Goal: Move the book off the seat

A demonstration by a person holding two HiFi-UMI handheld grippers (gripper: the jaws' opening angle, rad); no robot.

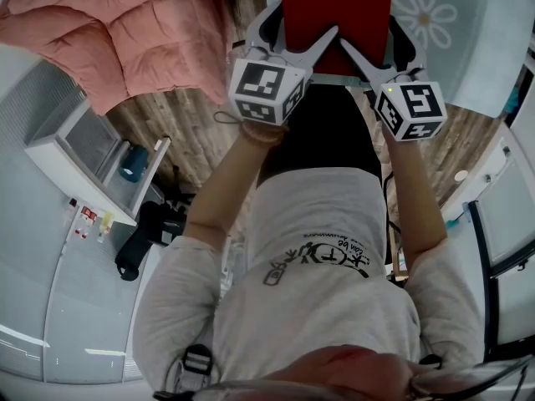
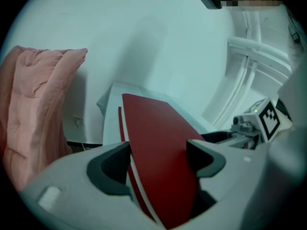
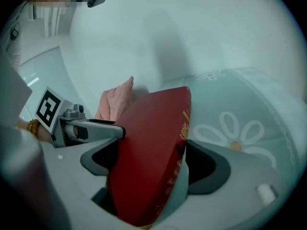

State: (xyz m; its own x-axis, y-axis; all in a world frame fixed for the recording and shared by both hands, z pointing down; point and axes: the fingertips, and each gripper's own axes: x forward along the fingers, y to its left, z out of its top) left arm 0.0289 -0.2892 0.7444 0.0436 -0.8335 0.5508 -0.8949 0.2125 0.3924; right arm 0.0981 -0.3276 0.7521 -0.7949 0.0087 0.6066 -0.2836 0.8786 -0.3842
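Observation:
A dark red hardcover book (image 1: 336,15) is held up in front of me, lifted off any surface. My left gripper (image 1: 288,36) clamps its left edge and my right gripper (image 1: 380,44) clamps its right edge. In the left gripper view the book (image 2: 160,162) stands between the jaws, its white page edges showing. In the right gripper view the book (image 3: 151,162) shows gold lettering along its spine and fills the gap between the jaws. The left gripper (image 2: 158,164) and the right gripper (image 3: 151,164) are both shut on the book. No seat is visible under it.
A pink quilted duvet (image 1: 109,27) lies at the upper left on the wooden floor (image 1: 180,128). A pale rug with a daisy pattern (image 1: 430,15) is at the upper right. A white cabinet (image 1: 92,161) stands left, with a black bag (image 1: 150,236) beside it.

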